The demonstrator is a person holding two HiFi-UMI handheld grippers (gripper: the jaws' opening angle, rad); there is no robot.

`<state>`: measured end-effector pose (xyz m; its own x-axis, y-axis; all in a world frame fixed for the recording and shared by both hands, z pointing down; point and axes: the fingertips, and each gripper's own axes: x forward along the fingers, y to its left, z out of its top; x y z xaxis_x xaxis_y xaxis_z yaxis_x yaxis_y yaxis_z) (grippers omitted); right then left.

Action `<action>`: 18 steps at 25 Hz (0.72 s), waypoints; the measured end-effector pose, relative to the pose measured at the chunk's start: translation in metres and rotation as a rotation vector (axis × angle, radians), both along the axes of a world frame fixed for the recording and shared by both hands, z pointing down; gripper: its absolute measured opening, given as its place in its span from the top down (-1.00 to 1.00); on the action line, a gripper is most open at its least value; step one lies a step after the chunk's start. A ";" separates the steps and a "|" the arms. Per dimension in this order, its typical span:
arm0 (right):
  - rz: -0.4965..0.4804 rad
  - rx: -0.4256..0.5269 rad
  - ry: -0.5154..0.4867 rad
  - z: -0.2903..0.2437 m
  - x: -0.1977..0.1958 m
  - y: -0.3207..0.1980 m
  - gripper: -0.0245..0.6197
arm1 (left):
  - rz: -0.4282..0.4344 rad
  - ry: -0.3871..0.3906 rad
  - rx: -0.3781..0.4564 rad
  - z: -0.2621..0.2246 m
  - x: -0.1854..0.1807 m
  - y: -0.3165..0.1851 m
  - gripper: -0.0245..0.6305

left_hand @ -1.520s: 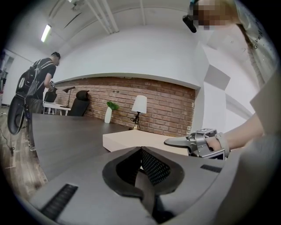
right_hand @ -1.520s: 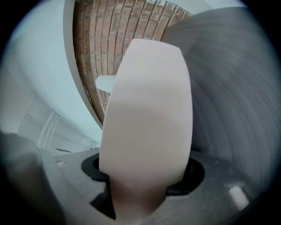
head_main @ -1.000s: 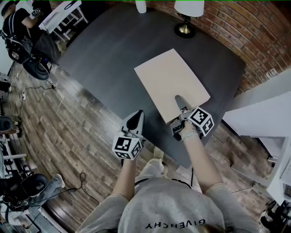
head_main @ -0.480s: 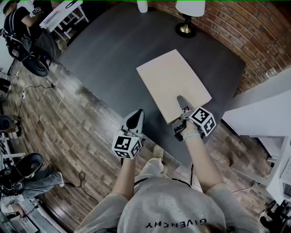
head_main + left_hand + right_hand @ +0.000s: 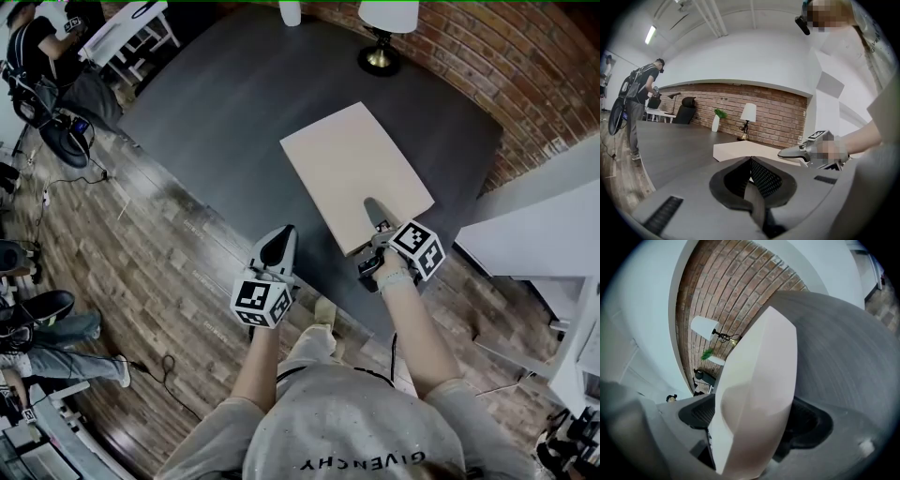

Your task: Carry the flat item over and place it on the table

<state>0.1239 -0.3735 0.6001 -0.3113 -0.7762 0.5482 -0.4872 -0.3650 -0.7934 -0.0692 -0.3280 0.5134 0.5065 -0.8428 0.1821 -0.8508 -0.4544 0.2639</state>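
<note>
The flat item is a pale beige board [image 5: 356, 173] lying flat on the dark table [image 5: 234, 103]. My right gripper [image 5: 373, 208] reaches over the board's near edge. In the right gripper view the board [image 5: 759, 380] stands between the jaws, which are opening, with a gap beside it. My left gripper [image 5: 279, 242] hangs over the wood floor just off the table's near edge, left of the board. Its jaws are shut on nothing [image 5: 751, 161]. The left gripper view also shows the board [image 5: 740, 149] and the right gripper [image 5: 787, 152] over it.
A lamp [image 5: 380, 37] and a white vase [image 5: 291, 11] stand at the table's far edge by the brick wall [image 5: 525, 66]. White furniture [image 5: 534, 234] stands to the right. A person with gear [image 5: 37, 56] is at the upper left on the floor.
The board and both grippers keep nearly the same places. People and gear at the left edge of the floor have shifted.
</note>
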 end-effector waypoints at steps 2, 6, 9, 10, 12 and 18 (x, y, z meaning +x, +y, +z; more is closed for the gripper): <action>-0.001 0.001 -0.005 0.000 0.000 0.002 -0.55 | -0.002 0.003 0.000 0.001 0.000 0.001 0.93; 0.001 0.008 -0.013 -0.001 0.001 0.003 -0.55 | -0.001 0.005 0.000 0.000 0.000 0.002 0.93; -0.007 0.017 -0.022 -0.001 0.001 0.006 -0.55 | 0.002 0.005 0.000 0.001 0.001 0.004 0.93; -0.010 0.021 -0.026 -0.001 0.001 0.007 -0.55 | 0.003 0.005 0.000 0.001 0.002 0.005 0.93; -0.013 0.027 -0.037 -0.001 0.002 0.010 -0.55 | 0.007 0.007 0.000 0.000 0.004 0.006 0.93; -0.004 0.023 -0.058 -0.003 0.006 0.017 -0.55 | 0.016 0.008 0.003 -0.003 0.009 0.011 0.93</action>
